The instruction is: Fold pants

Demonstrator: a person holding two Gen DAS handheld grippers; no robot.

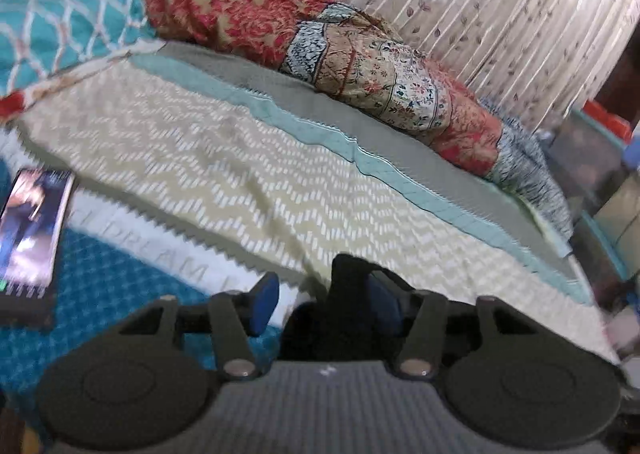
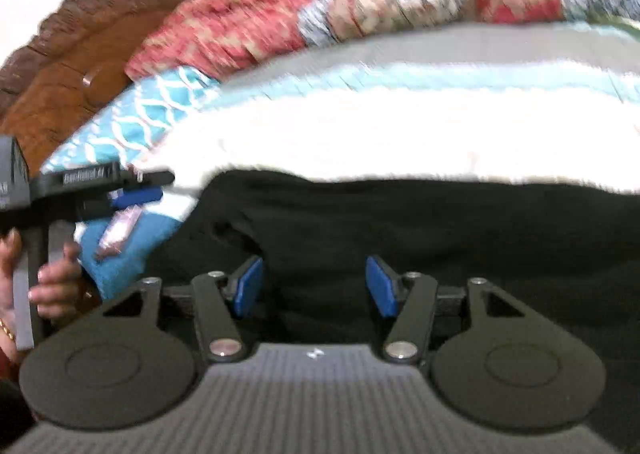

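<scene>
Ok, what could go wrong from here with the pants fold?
1. The phone lies on the bed close beside the left gripper; a fold could knock or bury it.
2. The black pants bunch against only one of its pads, so a grip may slip.
3. The right gripper is open over creased cloth and might pinch extra layers.

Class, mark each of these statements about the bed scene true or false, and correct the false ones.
1. The pants are black. True.
2. The right gripper has its jaws clamped shut. False: the blue pads stand apart, over the black cloth.
3. A phone lies on the blue bedcover. True.
4. The curtain behind the bed is plain dark blue. False: it is pale with small leaf prints.
5. The left gripper is gripped by a hand. True, as seen in the right wrist view.
</scene>
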